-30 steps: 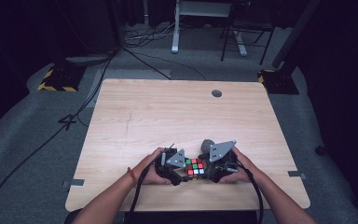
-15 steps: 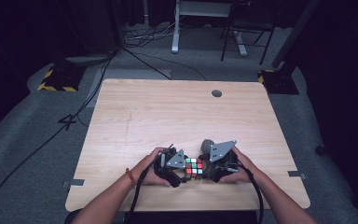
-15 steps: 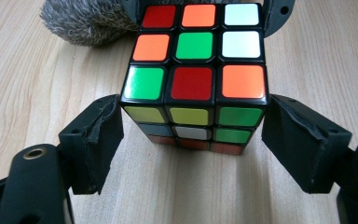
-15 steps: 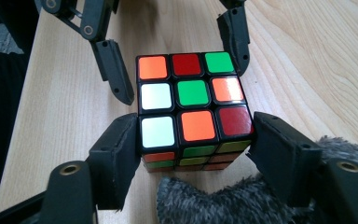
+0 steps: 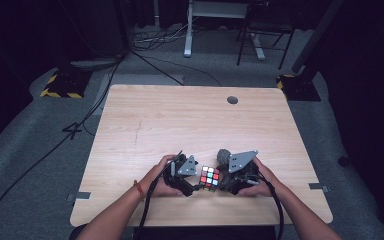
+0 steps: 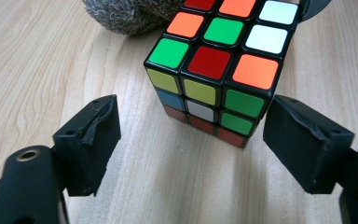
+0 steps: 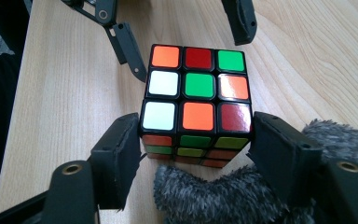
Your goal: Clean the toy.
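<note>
My right gripper [image 7: 193, 142] is clamping the cube [image 7: 196, 100] on the surface [image 5: 180, 125]. My left gripper [image 6: 191, 140] has just been opening its jaws; they are standing clear of the cube.

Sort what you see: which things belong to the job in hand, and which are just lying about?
In the job:
- puzzle cube
- left hand-held gripper, jaws just opened, off the cube
- right hand-held gripper, clamped on the cube

Lying about:
- grey furry object beside the cube
- wooden table
- round grommet
</note>
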A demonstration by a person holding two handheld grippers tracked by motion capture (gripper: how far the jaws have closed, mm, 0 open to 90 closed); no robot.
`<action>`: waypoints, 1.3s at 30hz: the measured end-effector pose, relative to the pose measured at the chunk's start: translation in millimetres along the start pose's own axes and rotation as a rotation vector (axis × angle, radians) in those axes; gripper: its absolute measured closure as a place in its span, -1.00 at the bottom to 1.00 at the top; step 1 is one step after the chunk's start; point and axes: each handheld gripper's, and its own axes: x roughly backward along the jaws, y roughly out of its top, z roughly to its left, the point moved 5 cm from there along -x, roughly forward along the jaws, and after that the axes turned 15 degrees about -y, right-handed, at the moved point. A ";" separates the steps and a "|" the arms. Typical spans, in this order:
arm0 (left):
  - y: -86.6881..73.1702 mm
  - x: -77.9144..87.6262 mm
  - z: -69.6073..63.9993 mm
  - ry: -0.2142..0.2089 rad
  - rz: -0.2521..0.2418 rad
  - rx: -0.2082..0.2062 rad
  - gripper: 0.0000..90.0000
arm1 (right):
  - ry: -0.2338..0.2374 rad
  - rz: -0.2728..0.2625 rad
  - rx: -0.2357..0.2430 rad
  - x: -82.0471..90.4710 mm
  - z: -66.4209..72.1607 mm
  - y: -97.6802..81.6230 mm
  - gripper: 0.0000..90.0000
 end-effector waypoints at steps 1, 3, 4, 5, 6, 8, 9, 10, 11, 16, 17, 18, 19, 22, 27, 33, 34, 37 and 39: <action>-0.4 -0.9 -1.2 -0.011 0.000 0.008 -0.58 | -0.012 0.000 -0.003 -0.4 -0.3 0.2 -0.24; -2.0 -5.3 -4.8 -0.020 0.012 0.020 -0.62 | -0.022 -0.001 -0.008 -1.7 -0.7 0.6 -0.24; -2.6 -8.0 -6.6 -0.013 0.014 0.032 -0.64 | -0.029 0.004 -0.020 -2.3 -0.9 1.0 -0.24; -2.7 -10.0 -7.8 -0.009 0.017 0.036 -0.64 | -0.038 0.006 -0.022 -3.0 -1.3 1.2 -0.24; -2.3 -13.7 -11.0 -0.013 0.012 0.045 -0.64 | -0.042 0.007 -0.024 -3.3 -1.2 1.5 -0.24; -0.6 -18.7 -14.4 -0.001 0.011 0.057 -0.69 | -0.047 0.010 -0.025 -3.6 -0.7 2.2 -0.24; 1.0 -22.0 -15.2 0.041 0.009 0.078 -0.71 | -0.052 0.014 -0.025 -3.7 -0.9 2.3 -0.24; 1.7 -23.9 -15.2 0.057 0.005 0.090 -0.72 | -0.057 0.013 -0.027 -3.8 -0.8 2.4 -0.24; 2.8 -25.6 -14.8 0.073 0.004 0.104 -0.71 | -0.058 0.013 -0.032 -3.9 -0.7 2.4 -0.24; 5.7 -27.6 -8.4 0.124 -0.024 0.157 -0.62 | -0.073 0.023 -0.056 -5.8 0.7 4.7 -0.23; 6.2 -28.0 -7.6 0.112 -0.031 0.168 -0.64 | -0.073 0.028 -0.058 -5.9 1.5 5.4 -0.23; 6.2 -28.0 -6.6 0.100 -0.034 0.175 -0.64 | -0.076 0.033 -0.055 -5.9 1.3 5.5 -0.23; 5.7 -27.9 -5.0 0.091 -0.026 0.184 -0.66 | -0.078 0.033 -0.054 -5.7 1.5 5.6 -0.23; 3.9 -24.9 -1.6 0.080 -0.032 0.192 -0.66 | -0.083 0.037 -0.062 -5.2 0.2 5.0 -0.23; -0.8 -13.5 4.4 0.099 -0.038 0.191 -0.66 | -0.083 0.039 -0.066 -3.4 -1.9 3.5 -0.24; -4.8 -6.1 11.0 0.135 -0.040 0.197 -0.66 | -0.085 0.038 -0.070 -1.1 -4.1 2.1 -0.21; -4.7 -4.4 12.3 0.140 -0.054 0.201 -0.65 | -0.082 0.035 -0.070 0.0 -4.5 2.0 -0.20; -7.2 -0.7 17.8 0.170 -0.049 0.214 -0.65 | -0.083 0.035 -0.067 1.4 -4.5 2.3 -0.18; -8.7 0.6 21.1 0.181 -0.051 0.231 -0.65 | -0.078 0.029 -0.067 2.2 -4.2 2.7 -0.14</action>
